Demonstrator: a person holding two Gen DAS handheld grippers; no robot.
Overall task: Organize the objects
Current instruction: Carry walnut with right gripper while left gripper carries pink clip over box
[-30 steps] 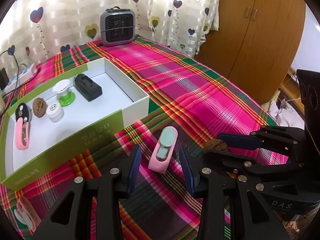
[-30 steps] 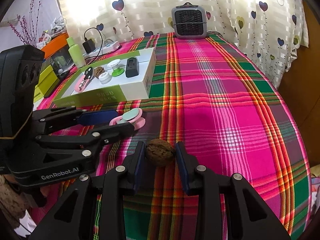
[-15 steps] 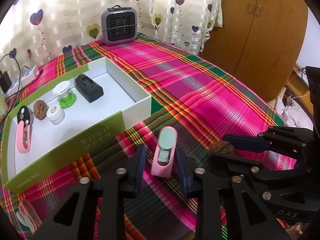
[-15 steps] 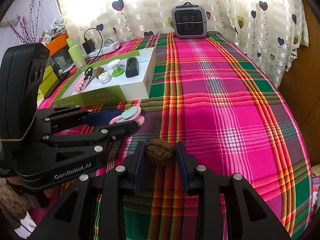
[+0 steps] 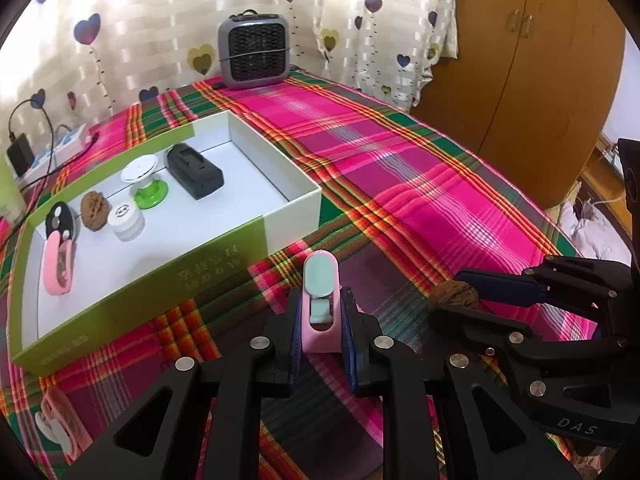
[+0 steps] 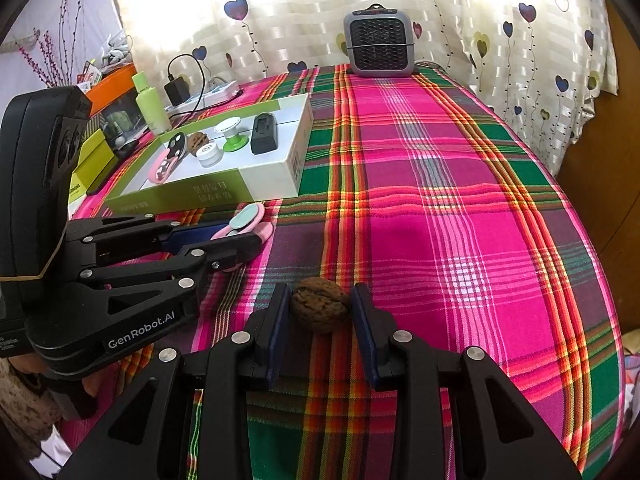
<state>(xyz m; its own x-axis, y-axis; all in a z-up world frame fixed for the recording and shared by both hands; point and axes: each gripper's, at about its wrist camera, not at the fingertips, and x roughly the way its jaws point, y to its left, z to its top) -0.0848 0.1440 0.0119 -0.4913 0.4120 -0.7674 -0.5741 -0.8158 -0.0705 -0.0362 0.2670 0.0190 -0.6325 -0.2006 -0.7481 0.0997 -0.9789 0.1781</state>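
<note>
The pink clip [image 5: 320,312] with its mint-green lever lies on the plaid cloth [image 5: 400,184] just in front of the white and green box [image 5: 276,224], and my left tool [image 5: 320,332] is closed on it, a blue pad pressed against each of its long sides while it rests on the cloth. In the right wrist view the same clip [image 6: 248,220] shows past the tips of my left tool [image 6: 232,240], near the box's front wall. The walnut [image 6: 320,308] sits on the cloth to the right of the clip, between the fingers of my right tool [image 6: 320,312]; the left pad touches its side or is just beside it, the right pad seems a sliver away, and I cannot tell whether I am really gripping it. From the left wrist view I see that walnut [image 5: 454,294] tucked between the right tool's [image 5: 460,296] blue-padded fingers. Inside the box [image 6: 296,152] lie a second pink clip [image 5: 58,264] along the near left end, a black oval piece [image 5: 60,220] touching its far end, another walnut [image 5: 95,208], a small white jar [image 5: 127,220] just beside it, a white disc on a green base [image 5: 146,184], and a black block [image 5: 194,170] farther right; the right part of the box floor is bare. A grey heater [image 5: 254,52] stands at the far edge of the bed, before the heart-print curtain [image 5: 160,40]. A power strip [image 6: 216,90] with a black charger [image 6: 178,88] lies beyond the box, beside a green bottle [image 6: 150,100].
</note>
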